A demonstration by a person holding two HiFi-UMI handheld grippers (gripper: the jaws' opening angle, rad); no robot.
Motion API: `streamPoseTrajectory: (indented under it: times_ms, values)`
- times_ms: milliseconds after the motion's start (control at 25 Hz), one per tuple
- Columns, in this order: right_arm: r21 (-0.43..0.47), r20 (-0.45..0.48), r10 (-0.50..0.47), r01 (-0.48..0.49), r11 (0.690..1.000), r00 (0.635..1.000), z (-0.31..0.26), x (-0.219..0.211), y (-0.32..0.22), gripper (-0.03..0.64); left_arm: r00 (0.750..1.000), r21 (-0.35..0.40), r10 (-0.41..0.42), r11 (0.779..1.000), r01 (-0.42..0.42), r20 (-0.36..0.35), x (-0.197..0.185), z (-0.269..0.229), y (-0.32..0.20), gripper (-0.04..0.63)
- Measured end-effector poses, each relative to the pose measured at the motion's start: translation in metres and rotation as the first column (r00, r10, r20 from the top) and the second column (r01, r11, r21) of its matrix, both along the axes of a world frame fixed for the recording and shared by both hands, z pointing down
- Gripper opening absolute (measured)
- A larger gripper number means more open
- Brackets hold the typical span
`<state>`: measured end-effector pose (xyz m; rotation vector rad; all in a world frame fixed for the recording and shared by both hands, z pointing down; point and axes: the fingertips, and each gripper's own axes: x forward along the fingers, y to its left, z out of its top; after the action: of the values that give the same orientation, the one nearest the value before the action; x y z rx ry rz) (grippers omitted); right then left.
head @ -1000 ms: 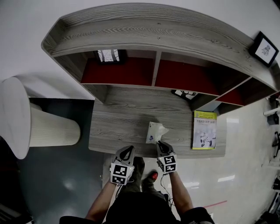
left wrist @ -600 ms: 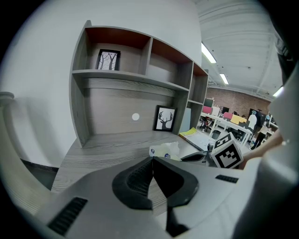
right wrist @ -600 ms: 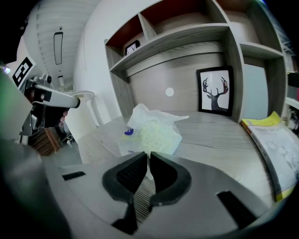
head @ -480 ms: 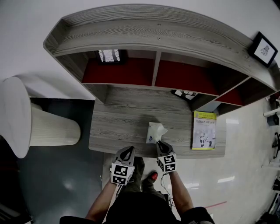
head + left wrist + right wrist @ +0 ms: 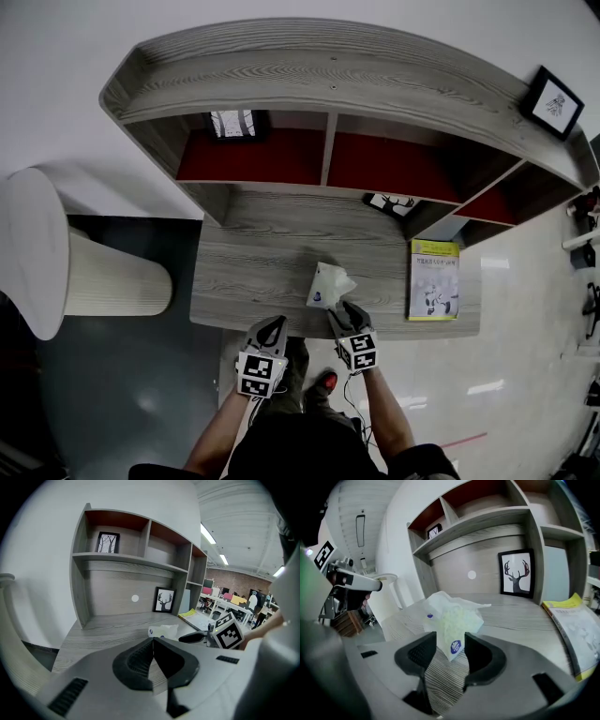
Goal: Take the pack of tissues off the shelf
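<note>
Right gripper view: the pack of tissues (image 5: 452, 613) is a soft, crumpled white wrapper, pale green inside, with small round blue labels whose print is too small to read. Its near corner sits between the parted jaws of the right tongs (image 5: 450, 640). Only the head view shows that it lies near the front edge of the tabletop (image 5: 253, 262), with a yellow booklet (image 5: 433, 279) apart to its right. The left gripper view shows the left tongs (image 5: 153, 641) closed on nothing.

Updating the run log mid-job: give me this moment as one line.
phase: pre-grasp | right gripper: open, jaws astride near corner of tissue pack | left gripper: shut, empty | pack: lying on desk
</note>
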<state>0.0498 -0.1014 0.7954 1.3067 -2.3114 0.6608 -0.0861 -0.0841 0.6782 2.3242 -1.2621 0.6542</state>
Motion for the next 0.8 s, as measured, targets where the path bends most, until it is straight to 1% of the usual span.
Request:
streamPoseTrajectory:
  times_ms: [280, 480, 720, 800]
  values:
    - [0.043, 0.006, 0.021, -0.021, 0.999, 1.0, -0.018, 0.004, 0.0, 0.19, 1.0, 0.013, 0.011, 1.0, -0.011, -0.004, 0.004, -0.005, 0.005, 0.008]
    - [0.103, 0.011, 0.046, -0.047, 0.994, 0.999, -0.041, 0.014, -0.002, 0.19, 1.0, 0.03, 0.025, 0.999, -0.025, -0.005, 0.011, -0.011, 0.007, 0.008]
    - [0.157, 0.026, 0.075, -0.078, 0.985, 0.997, -0.08, 0.031, 0.004, 0.186, 0.999, 0.08, 0.04, 0.996, -0.039, -0.012, 0.022, -0.029, 0.009, 0.008]
    - [0.192, 0.017, 0.096, -0.097, 0.977, 0.995, -0.095, 0.04, 0.008, 0.159, 0.999, 0.099, 0.042, 0.994, -0.04, -0.016, 0.026, -0.036, 0.01, 0.008]
